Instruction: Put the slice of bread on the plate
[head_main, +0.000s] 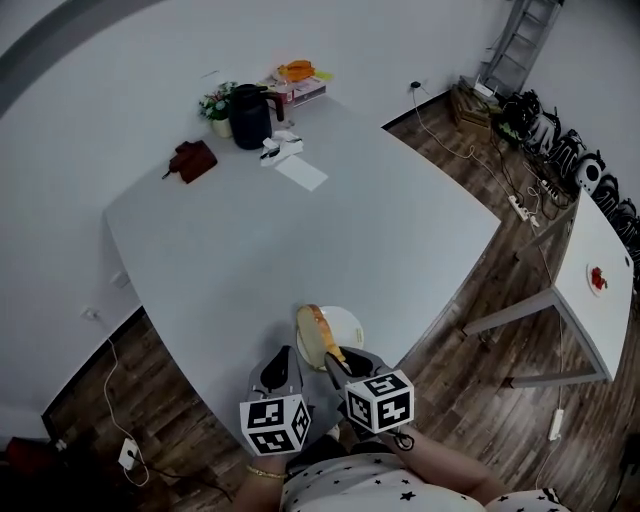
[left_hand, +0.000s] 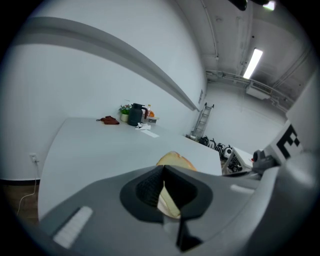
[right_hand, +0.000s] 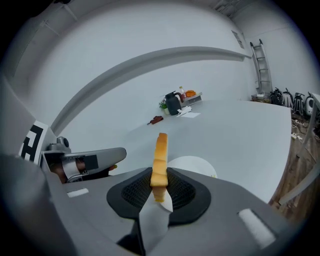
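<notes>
— Where is the slice of bread (right_hand: 160, 155)?

— It stands on its edge, crust upward, between the pads of the right gripper (right_hand: 159, 182). The jaws are closed on its lower part, and that part is covered by the pads.

— And the plate (right_hand: 192, 164)?

— It is white and lies on the table (head_main: 300, 240) near the person's edge, just behind the slice. The slice and the gripper cover one part of it. I cannot tell whether the bread touches it.

— What about the left gripper (left_hand: 163, 170)?

— Its jaws are together at the tips and hold nothing. The pale face of the bread shows only behind them. In the right gripper view it is beside the bread, apart from it.

— And the far end of the table?

— There is a dark jug (head_main: 250, 115) and a brown object (head_main: 192, 160). The other things there are too small to name.
</notes>
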